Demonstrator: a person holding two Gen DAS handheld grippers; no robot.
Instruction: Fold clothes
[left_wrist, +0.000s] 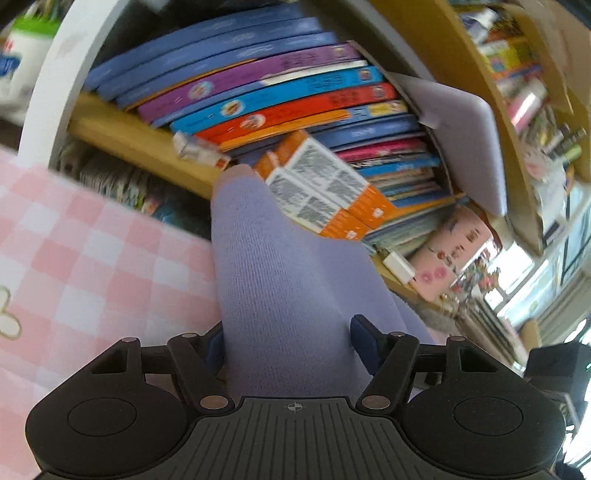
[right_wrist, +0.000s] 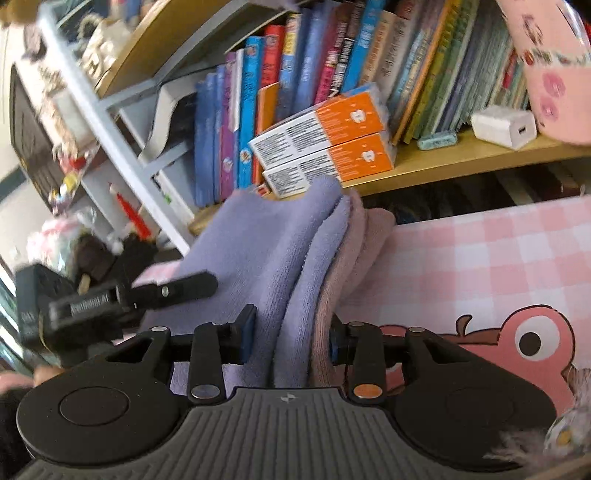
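A lavender knit garment is bunched upright between the jaws of my left gripper, and both blue pads press its sides. In the right wrist view the same garment shows as folded lavender layers with a mauve layer on the right. My right gripper is shut on that folded edge. The left gripper appears at the left of that view, close beside the fabric. The cloth hides the fingertips of both grippers.
A pink checked cloth with a cartoon print covers the surface under the garment. Right behind stands a wooden bookshelf packed with books, with two orange boxes and a white charger on its front edge.
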